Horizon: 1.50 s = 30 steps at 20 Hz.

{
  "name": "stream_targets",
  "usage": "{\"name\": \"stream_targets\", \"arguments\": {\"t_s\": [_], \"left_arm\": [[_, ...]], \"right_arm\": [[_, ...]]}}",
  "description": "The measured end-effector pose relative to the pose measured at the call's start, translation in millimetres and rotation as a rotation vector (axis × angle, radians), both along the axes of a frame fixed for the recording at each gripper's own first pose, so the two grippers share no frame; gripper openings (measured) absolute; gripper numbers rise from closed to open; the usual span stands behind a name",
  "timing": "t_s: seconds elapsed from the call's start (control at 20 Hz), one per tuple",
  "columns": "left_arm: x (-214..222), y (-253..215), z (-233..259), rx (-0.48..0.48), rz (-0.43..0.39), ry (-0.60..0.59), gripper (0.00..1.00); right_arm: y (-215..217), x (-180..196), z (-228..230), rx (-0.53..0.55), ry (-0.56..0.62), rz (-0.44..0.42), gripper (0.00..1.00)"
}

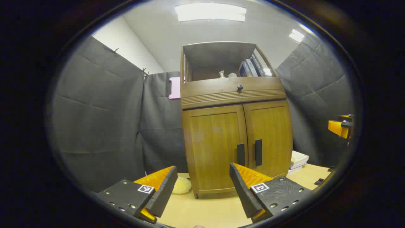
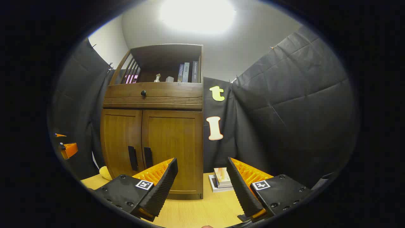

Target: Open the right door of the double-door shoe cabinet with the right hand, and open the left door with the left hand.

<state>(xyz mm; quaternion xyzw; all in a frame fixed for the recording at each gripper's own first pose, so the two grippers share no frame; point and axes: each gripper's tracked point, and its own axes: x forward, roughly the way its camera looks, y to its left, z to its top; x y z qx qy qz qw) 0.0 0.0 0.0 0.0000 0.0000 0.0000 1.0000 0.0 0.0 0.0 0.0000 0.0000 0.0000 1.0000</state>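
A brown wooden shoe cabinet [image 1: 235, 139] [image 2: 153, 139] stands on a light wooden table, both doors closed. The left door [image 1: 215, 145] [image 2: 121, 141] and right door [image 1: 269, 136] [image 2: 174, 145] each carry a black vertical handle near the middle seam: left handle [image 1: 241, 154] [image 2: 132, 158], right handle [image 1: 258, 152] [image 2: 148, 157]. My left gripper [image 1: 204, 183] is open in front of the left door, some way off. My right gripper [image 2: 201, 180] is open, aimed past the cabinet's right edge. The right gripper [image 1: 341, 126] also shows at the left gripper view's right edge, and the left gripper [image 2: 68, 148] at the right gripper view's left edge.
Above the doors sit a drawer with a black knob [image 1: 240, 87] and an open shelf with books [image 1: 251, 68] and small ornaments. A stack of books [image 2: 221, 180] lies on the table right of the cabinet. A pale yellow soft object [image 1: 182, 185] lies at its left foot.
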Motion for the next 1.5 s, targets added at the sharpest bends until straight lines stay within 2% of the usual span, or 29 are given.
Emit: {"name": "stream_targets", "arguments": {"t_s": [0.95,1.5], "left_arm": [[-14.3,6.5,7.9,0.000,0.009,-0.024,0.95],[-33.9,26.7,16.0,0.006,0.071,-0.031,0.95]], "right_arm": [[11.3,-1.6,-0.7,-0.001,0.001,0.027,0.97],[64.9,49.4,4.3,0.025,-0.007,0.150,0.98]]}}
